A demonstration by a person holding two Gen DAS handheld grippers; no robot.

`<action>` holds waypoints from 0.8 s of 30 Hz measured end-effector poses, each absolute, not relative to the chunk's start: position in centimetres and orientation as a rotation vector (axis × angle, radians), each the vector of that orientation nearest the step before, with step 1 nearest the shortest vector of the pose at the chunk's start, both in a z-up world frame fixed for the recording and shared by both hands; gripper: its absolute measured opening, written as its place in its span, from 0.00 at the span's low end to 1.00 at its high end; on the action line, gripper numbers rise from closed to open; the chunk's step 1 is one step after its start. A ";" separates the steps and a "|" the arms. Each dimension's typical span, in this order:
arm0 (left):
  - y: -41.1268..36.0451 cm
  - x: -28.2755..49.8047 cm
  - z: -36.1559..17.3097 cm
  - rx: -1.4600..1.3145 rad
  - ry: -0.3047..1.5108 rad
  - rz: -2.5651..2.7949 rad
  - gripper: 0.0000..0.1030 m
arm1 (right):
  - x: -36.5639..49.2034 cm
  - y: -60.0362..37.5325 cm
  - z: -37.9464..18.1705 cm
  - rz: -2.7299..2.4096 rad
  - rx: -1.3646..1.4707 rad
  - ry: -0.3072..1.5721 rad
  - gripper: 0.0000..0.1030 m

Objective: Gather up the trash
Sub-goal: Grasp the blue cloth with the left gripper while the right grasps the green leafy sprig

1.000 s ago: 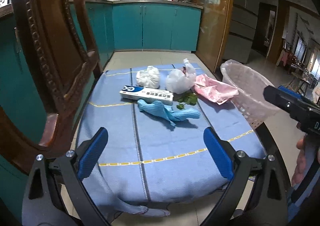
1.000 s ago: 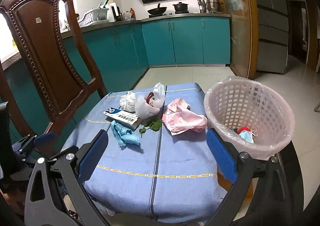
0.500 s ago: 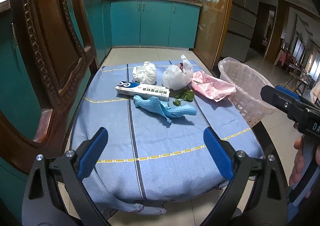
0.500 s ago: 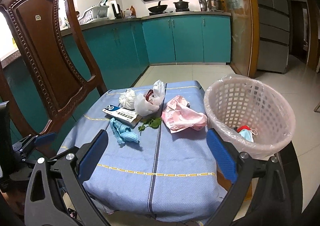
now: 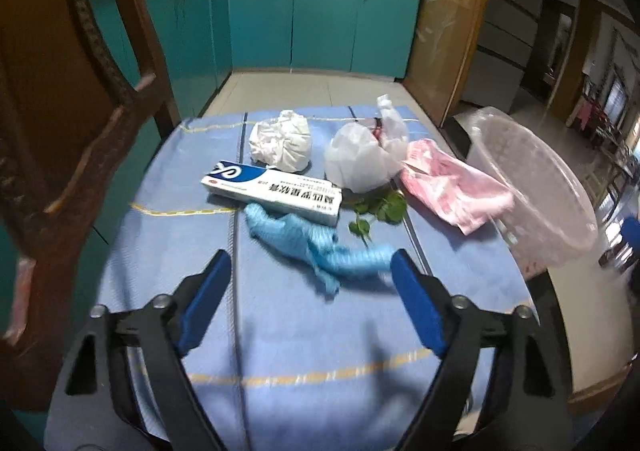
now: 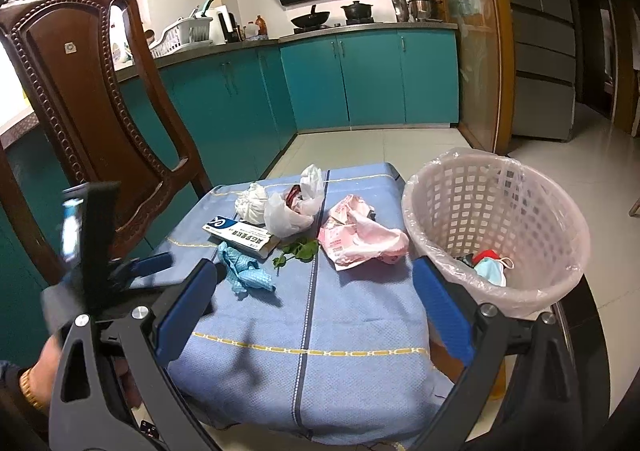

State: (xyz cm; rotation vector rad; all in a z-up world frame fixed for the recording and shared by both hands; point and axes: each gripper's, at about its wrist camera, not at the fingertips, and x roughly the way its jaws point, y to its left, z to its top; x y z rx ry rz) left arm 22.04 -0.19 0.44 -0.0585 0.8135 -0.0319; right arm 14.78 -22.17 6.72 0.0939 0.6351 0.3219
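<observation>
Blue tablecloth (image 6: 320,315): box (image 5: 274,191) print seemingly Chinese, unreadable; left hand-held gripper (image 5: 310,275) closing, empty.

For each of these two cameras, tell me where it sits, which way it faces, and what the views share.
Left wrist: sits on the left gripper, tilted down at the blue crumpled glove on the blue tablecloth; its own closing jaws show, nothing between them.
Right wrist: sits on the right gripper, faces across the table toward the kitchen cabinets; its open jaws and the hand holding the left gripper show.
Shared: glove, white and blue box, pink basket.
</observation>
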 end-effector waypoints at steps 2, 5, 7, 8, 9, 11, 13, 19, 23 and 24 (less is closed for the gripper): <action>-0.4 24.3 -0.7 -0.063 0.846 -0.007 0.69 | 14.9 -22.3 6.6 0.320 0.098 0.642 0.94; 0.0 26.9 -3.0 -0.096 0.929 0.022 0.47 | 15.1 -22.1 6.4 0.327 0.093 0.654 0.94; 0.5 27.6 -4.2 -0.116 0.963 0.030 0.35 | 15.3 -21.8 6.1 0.338 0.073 0.665 0.94; 0.6 27.5 -4.2 -0.116 0.958 0.027 0.32 | 15.5 -21.4 5.7 0.348 0.051 0.678 0.94; 0.9 27.3 -4.0 -0.120 0.962 0.018 0.26 | 15.6 -21.1 5.5 0.352 0.032 0.689 0.94; 2.1 26.4 -2.8 -0.156 0.953 -0.015 0.24 | 15.8 -20.6 5.0 0.352 -0.005 0.701 0.94; 3.4 24.5 0.0 -0.142 0.876 -0.016 0.24 | 16.3 -20.1 4.5 0.364 -0.020 0.716 0.94; 6.0 17.3 7.9 -0.120 0.590 -0.026 0.25 | 19.6 -16.8 2.6 0.439 -0.061 0.785 0.87; 6.1 15.3 7.9 -0.090 0.540 0.006 0.25 | 23.2 -13.4 0.0 0.441 -0.100 0.861 0.68; 6.0 15.4 7.6 -0.082 0.550 0.000 0.25 | 23.8 -12.7 -0.6 0.428 -0.113 0.875 0.61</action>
